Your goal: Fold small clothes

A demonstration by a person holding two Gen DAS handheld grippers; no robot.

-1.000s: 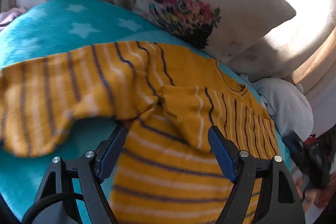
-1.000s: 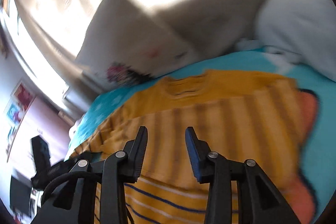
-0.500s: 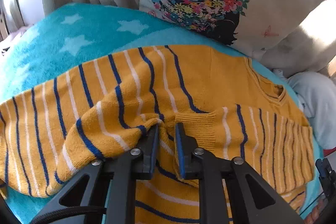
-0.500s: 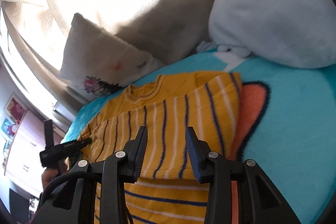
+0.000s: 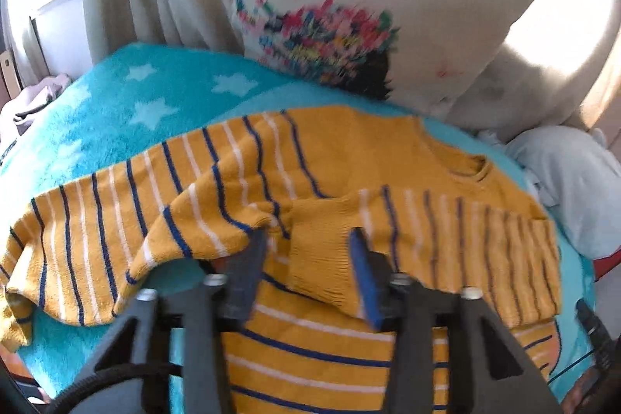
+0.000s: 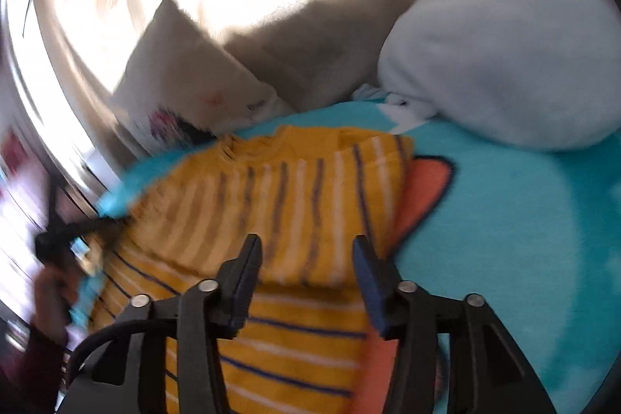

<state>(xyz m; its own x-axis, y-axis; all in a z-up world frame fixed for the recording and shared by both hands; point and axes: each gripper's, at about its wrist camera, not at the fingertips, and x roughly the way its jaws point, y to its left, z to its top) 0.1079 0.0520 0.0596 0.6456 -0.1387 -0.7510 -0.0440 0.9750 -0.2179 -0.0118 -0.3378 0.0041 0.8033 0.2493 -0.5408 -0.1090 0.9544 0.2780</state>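
A mustard-yellow striped sweater (image 5: 349, 158) lies spread on a turquoise star-print blanket (image 5: 128, 103), filling the middle and lower part of the left wrist view. One sleeve (image 5: 97, 239) stretches toward the left edge of the frame, its upper part bunched; the other sleeve (image 5: 446, 251) is folded across the chest, its ribbed cuff (image 5: 322, 270) in the lower centre.

The left gripper (image 5: 306, 266) has just been opening: its fingers (image 5: 365, 282) stand about half apart, the cuff lying between them, and neither pad presses on the knit.

In the right wrist view, the right gripper (image 6: 306, 270) has also just been opening, its fingers (image 6: 368, 282) roughly half apart above the folded sleeve, gripping nothing.

A white pillow with a floral print (image 5: 349, 6) leans at the top of the left wrist view, a pale blue soft cushion (image 6: 504, 57) sits at the upper right of the right wrist view, and an orange patch of the blanket's pattern (image 6: 423, 189) shows beside the sweater's edge.
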